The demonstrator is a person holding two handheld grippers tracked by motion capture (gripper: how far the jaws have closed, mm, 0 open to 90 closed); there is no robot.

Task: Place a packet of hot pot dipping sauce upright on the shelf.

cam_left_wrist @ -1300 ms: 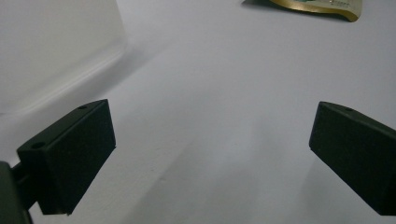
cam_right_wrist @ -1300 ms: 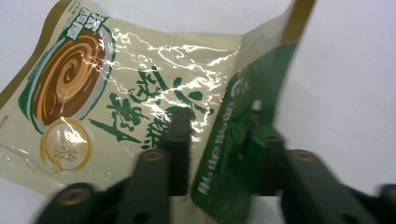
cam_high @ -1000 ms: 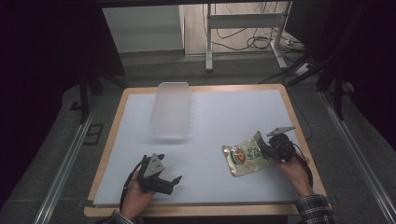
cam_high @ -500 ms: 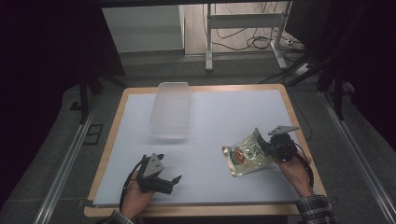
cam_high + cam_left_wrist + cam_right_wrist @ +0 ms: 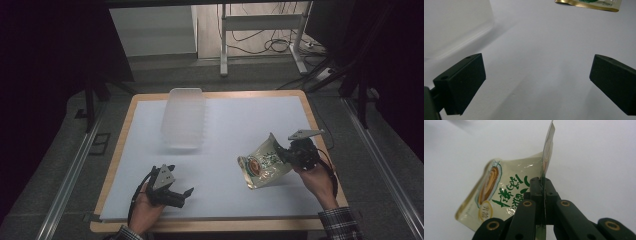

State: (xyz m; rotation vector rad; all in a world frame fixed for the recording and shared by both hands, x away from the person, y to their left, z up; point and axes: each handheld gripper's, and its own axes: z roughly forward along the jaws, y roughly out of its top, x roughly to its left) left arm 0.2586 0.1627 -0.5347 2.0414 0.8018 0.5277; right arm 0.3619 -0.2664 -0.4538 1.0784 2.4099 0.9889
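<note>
Seen from the high view, the snack pouch (image 5: 264,164) has tilted up off the white table mat (image 5: 225,125) since a second ago, so the lift is underway; the right gripper (image 5: 286,154) pinches its edge, well apart from the clear plastic container (image 5: 183,117). Left gripper view: left gripper (image 5: 536,82) jaws wide open, empty. Right gripper view: jaws clamped shut on the pouch's edge.

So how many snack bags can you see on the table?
1. The snack bag is at the table's right side, pinched at its edge by the right gripper and partly lifted. None shows in the clear tub.
</note>
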